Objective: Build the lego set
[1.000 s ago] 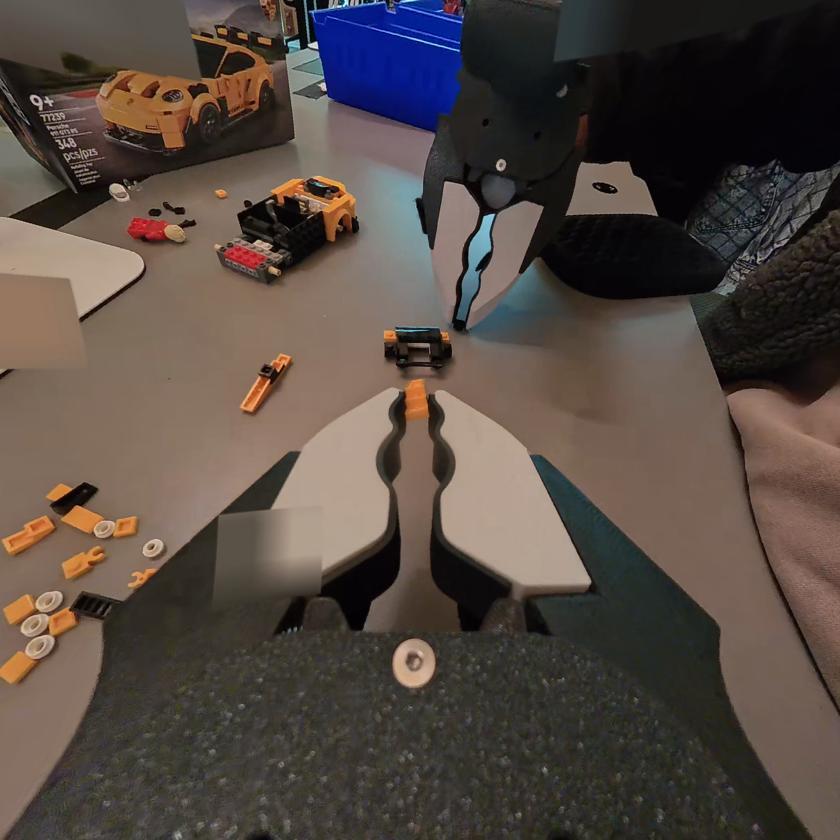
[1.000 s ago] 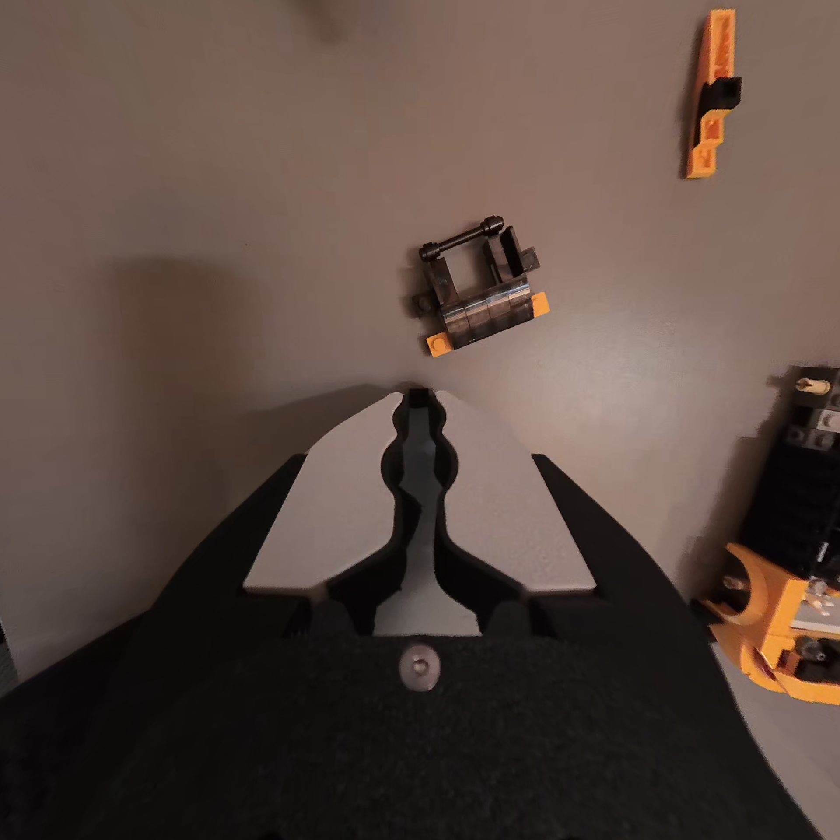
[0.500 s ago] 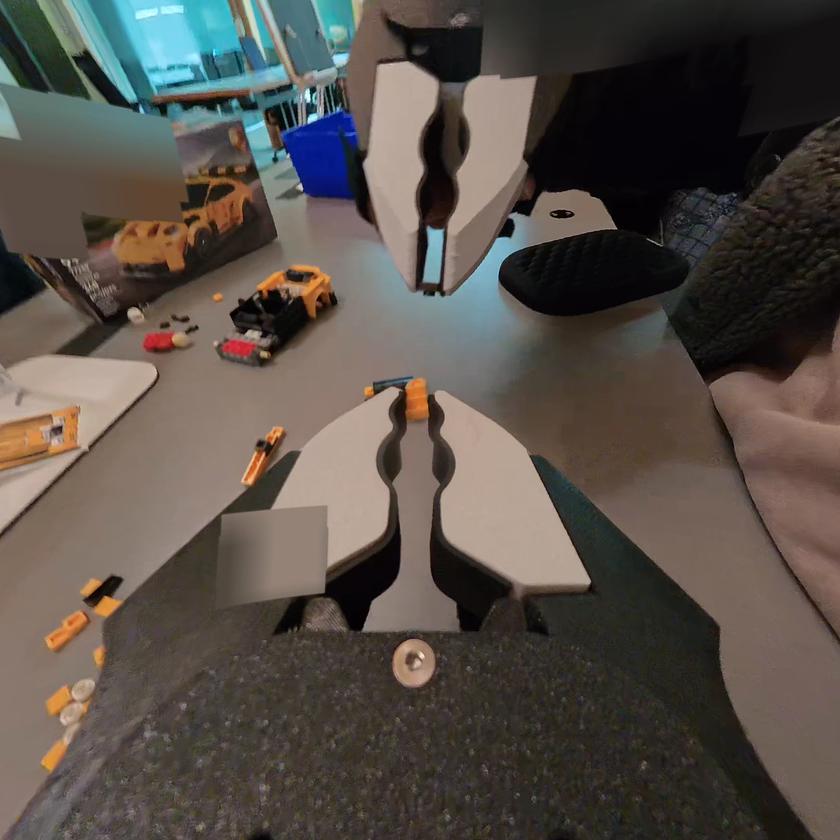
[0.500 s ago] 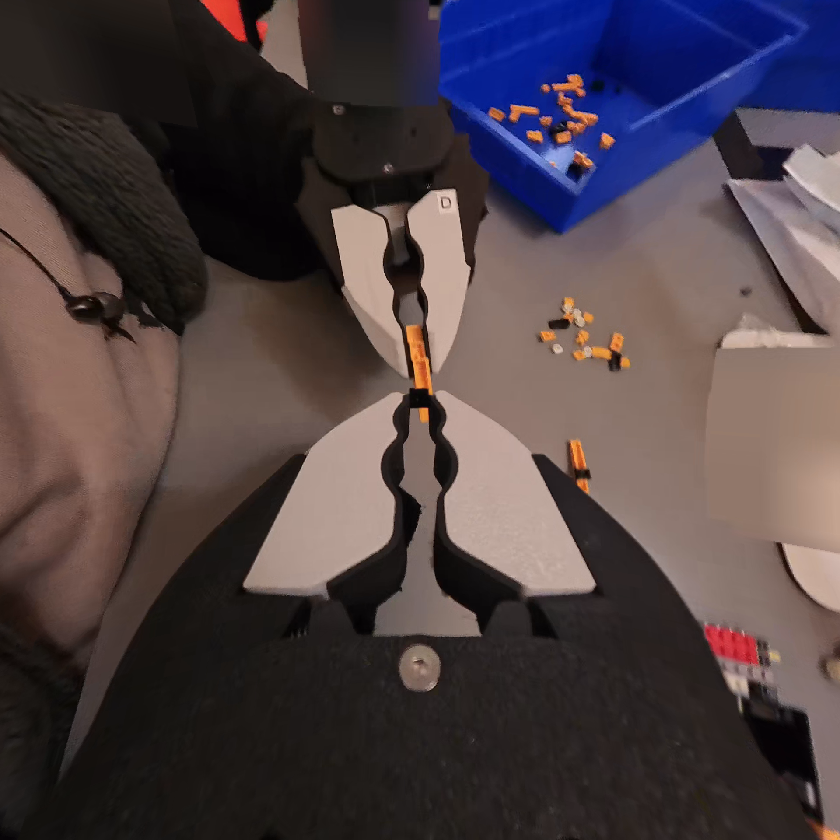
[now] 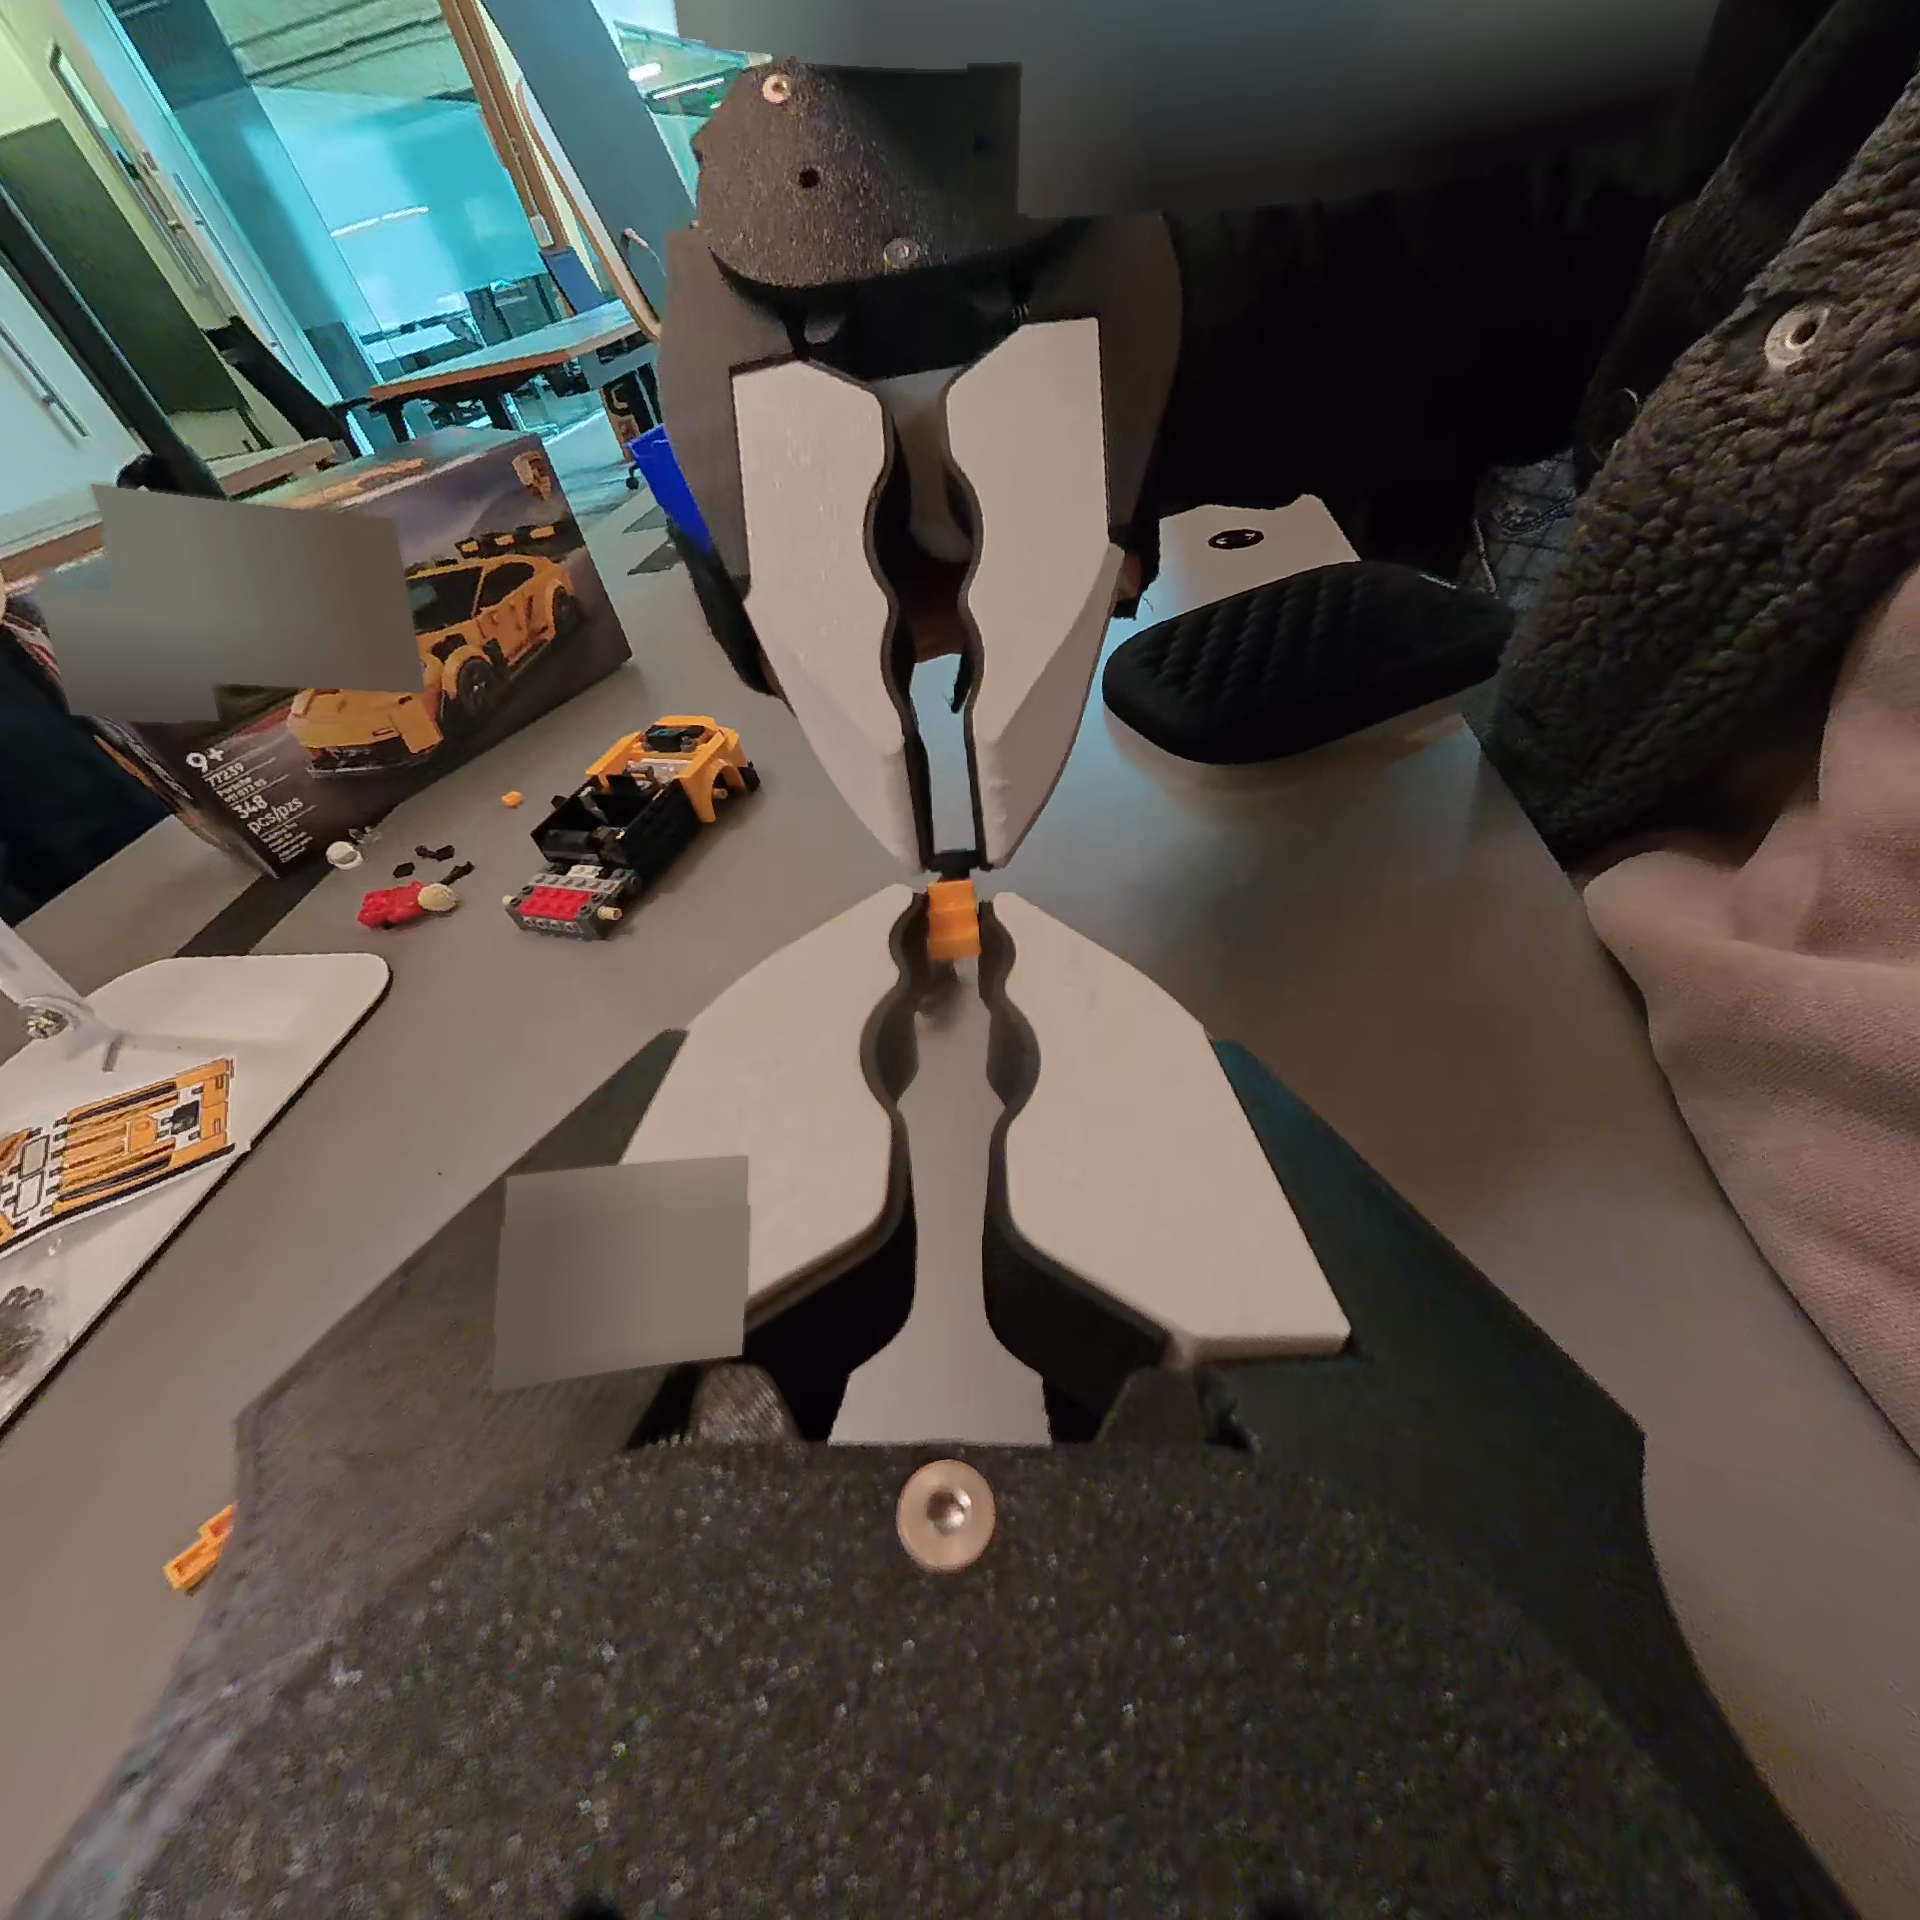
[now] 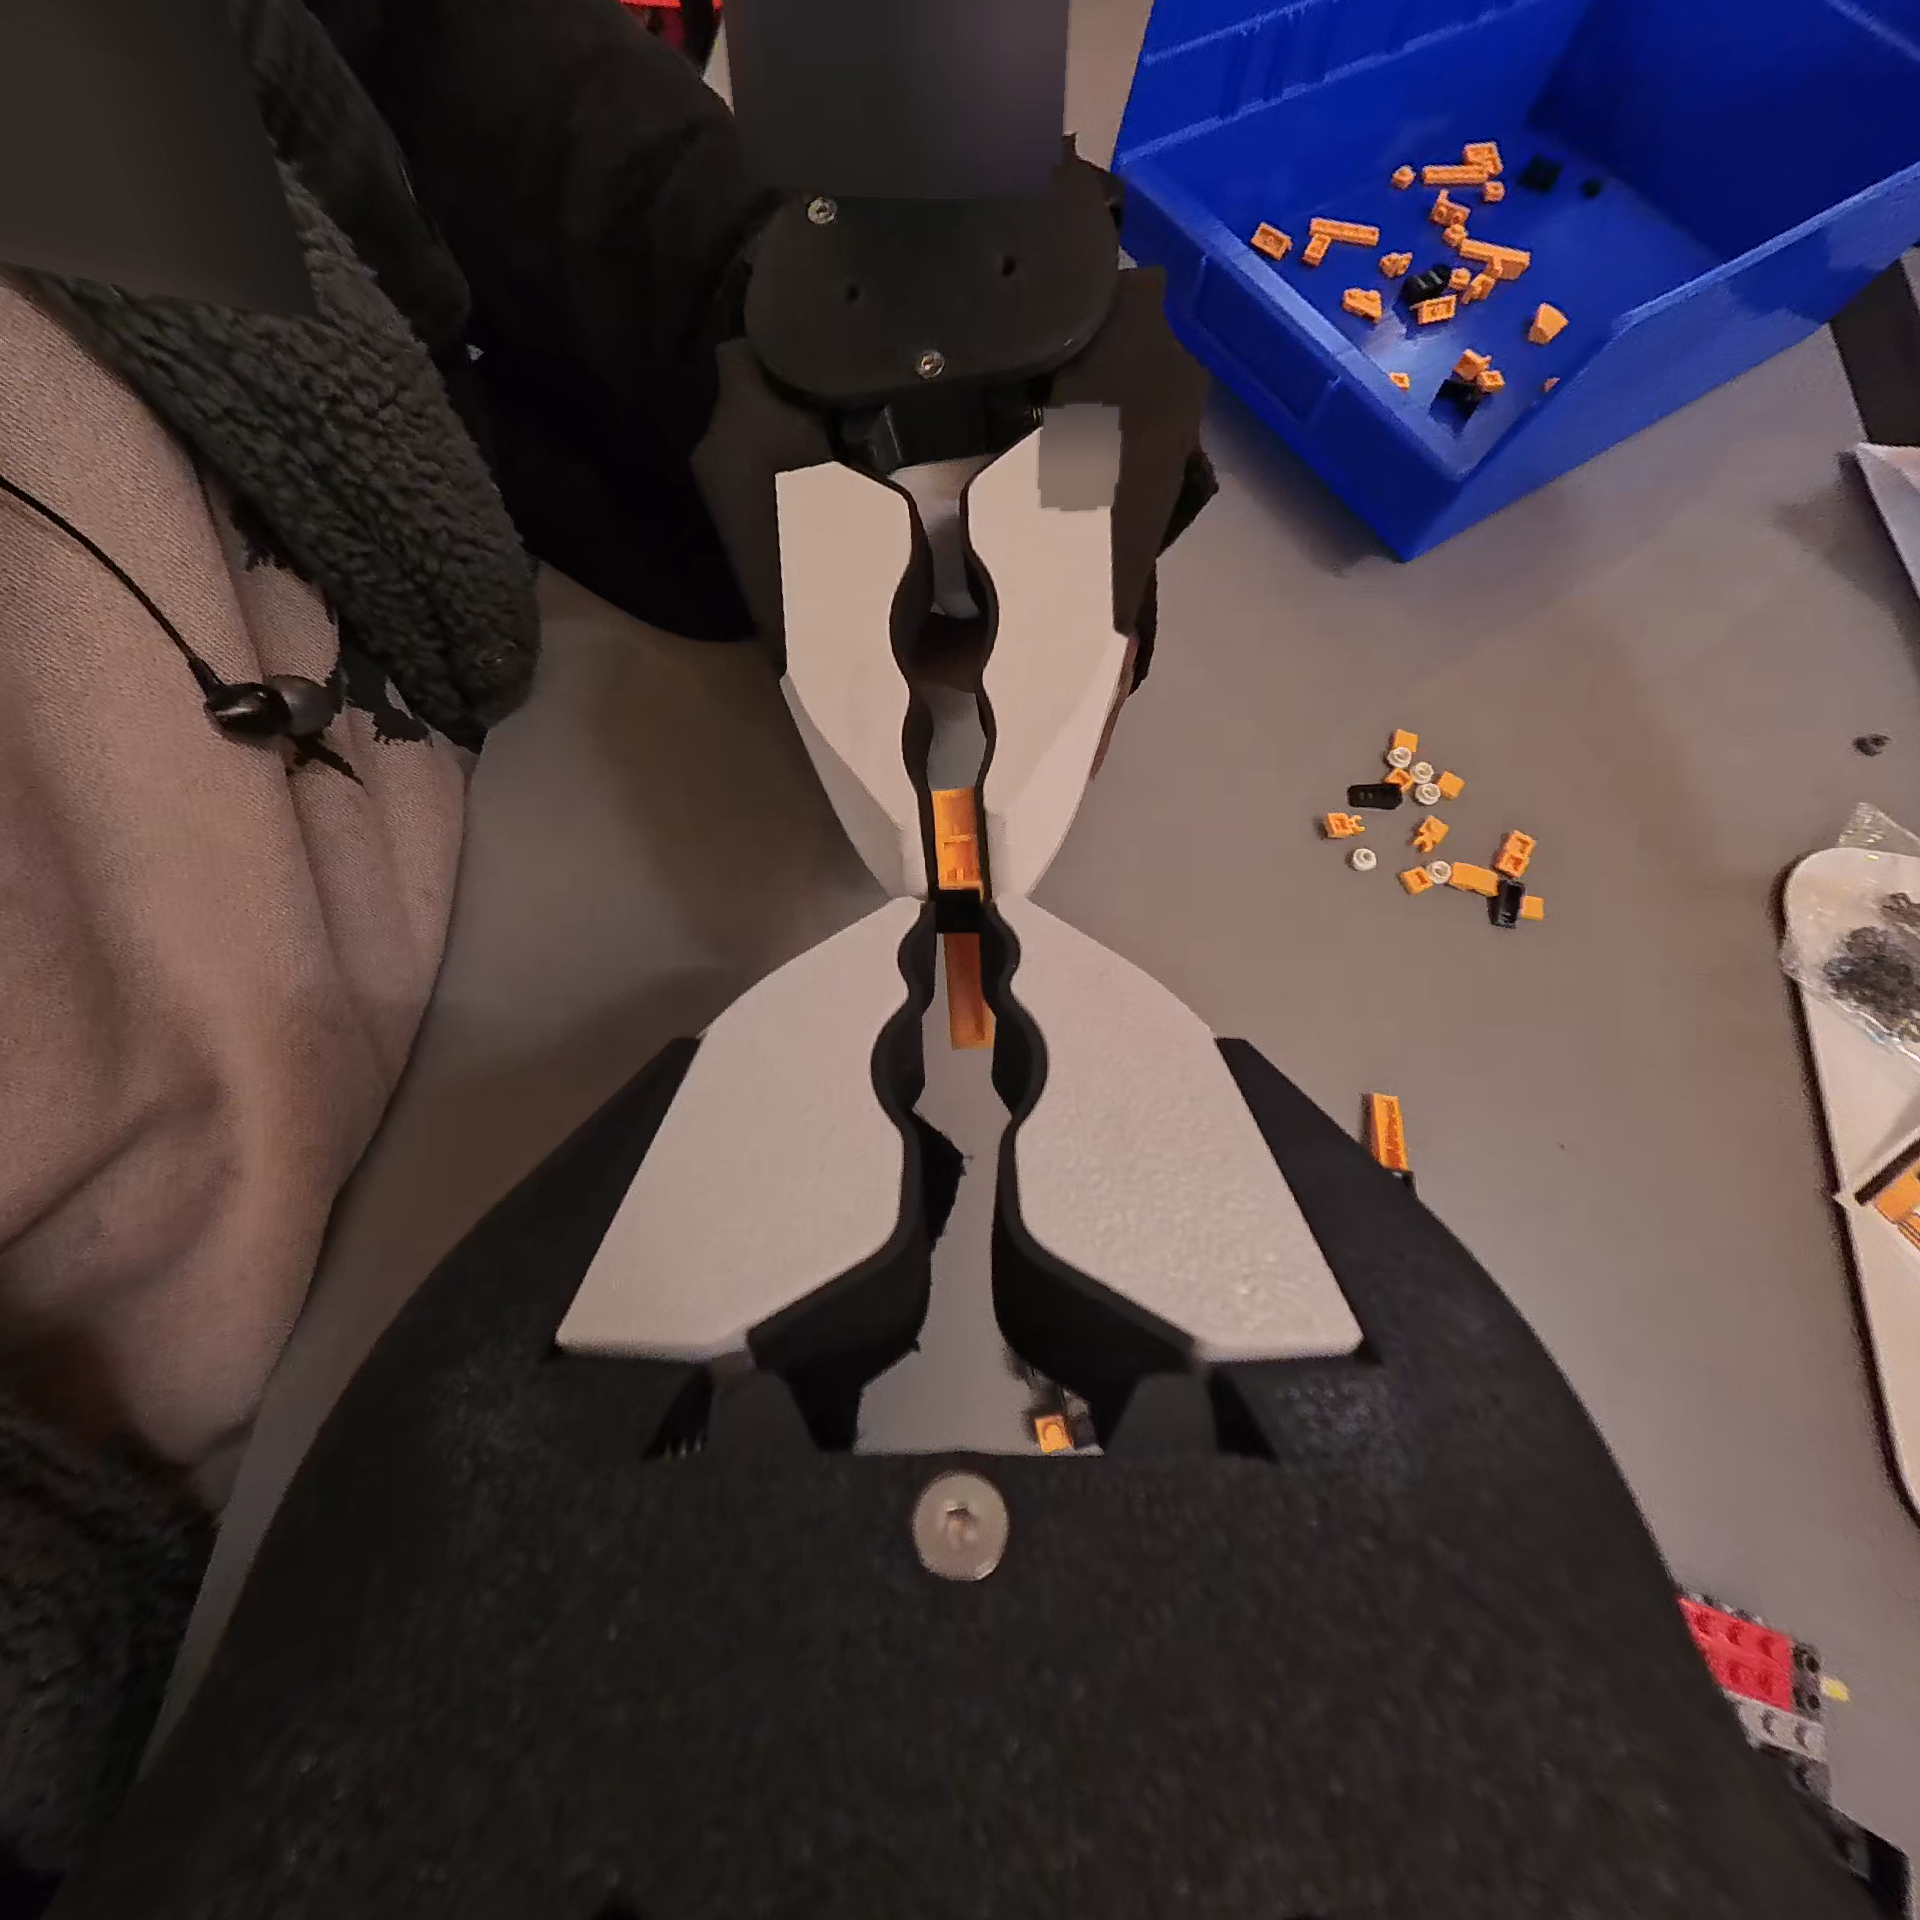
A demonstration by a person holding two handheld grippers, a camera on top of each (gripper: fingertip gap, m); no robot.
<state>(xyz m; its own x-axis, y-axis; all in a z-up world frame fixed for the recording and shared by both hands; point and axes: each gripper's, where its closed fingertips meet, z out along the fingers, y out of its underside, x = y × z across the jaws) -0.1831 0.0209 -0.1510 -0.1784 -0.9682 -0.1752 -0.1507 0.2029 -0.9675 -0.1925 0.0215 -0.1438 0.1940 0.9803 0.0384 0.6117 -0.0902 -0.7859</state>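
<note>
My left gripper (image 5: 951, 914) is shut on a small orange Lego piece (image 5: 954, 920) and holds it above the grey table (image 5: 1299, 987). My right gripper (image 5: 948, 857) points down at it from the far side, tip to tip. In the right wrist view, my right gripper (image 6: 958, 914) is shut on a tiny black piece (image 6: 958, 916), which touches the end of the orange piece (image 6: 954, 842) in the left gripper (image 6: 956, 883). An orange strip (image 6: 966, 1003) shows in the gap behind my right tips.
A partly built yellow and black car (image 5: 634, 821) and the set's box (image 5: 468, 644) stand at the left. A blue bin (image 6: 1299, 343) holds orange pieces. Loose small pieces (image 6: 1444, 821) and an orange bar (image 6: 1387, 1127) lie on the table. A person's sleeve (image 5: 1714, 571) is at the right. My left and right fingertips are right by each other. From either gripper's tips it is about 15 cm to the orange bar (image 6: 1387, 1127).
Both grippers rose from the table, away from the small black sub-assembly, and turned to face each other. Their tips have closed in until the black piece meets the orange piece.
</note>
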